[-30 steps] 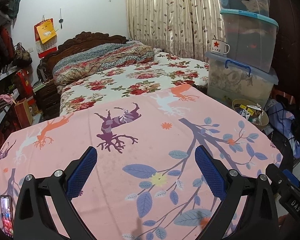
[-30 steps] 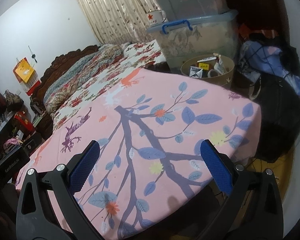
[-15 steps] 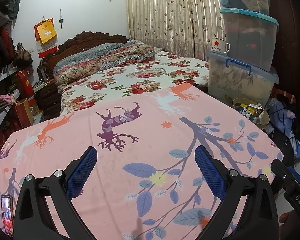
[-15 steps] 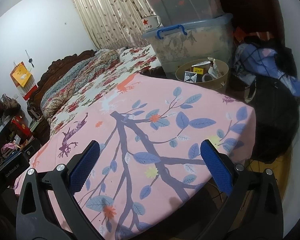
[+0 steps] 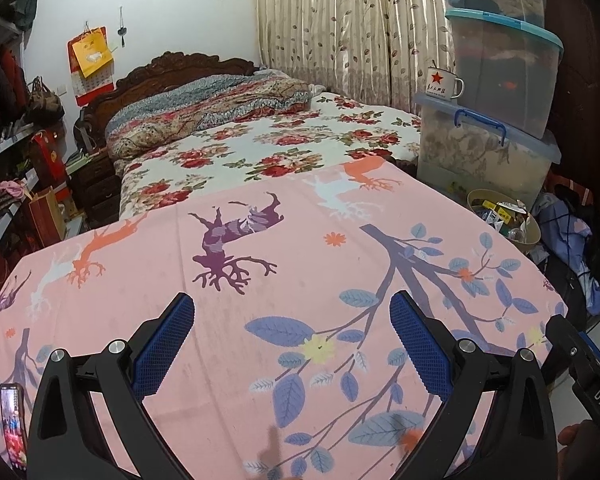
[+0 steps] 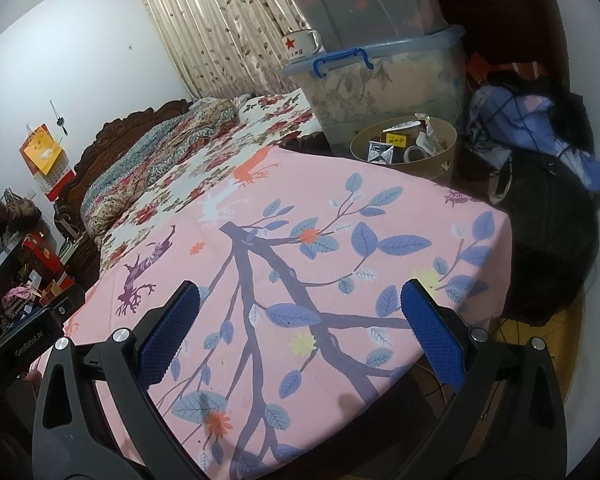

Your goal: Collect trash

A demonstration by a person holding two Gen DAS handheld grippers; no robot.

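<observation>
Both the left gripper (image 5: 290, 344) and right gripper (image 6: 300, 336) gape wide over the pink surface (image 5: 300, 248); only the left view shows a phone (image 5: 13, 424).

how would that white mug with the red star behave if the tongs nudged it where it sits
The mug stands upright on the blue-rimmed bin lid, so it would probably slide rather than roll. It sits near the lid's edge, so a push could drop it. It looks like enamel: likely light and rigid, perhaps slick.

Matt pink cloth (image 5: 300, 264); translucent plastic storage bins (image 6: 384, 76); carved wooden headboard (image 5: 188, 64).
</observation>
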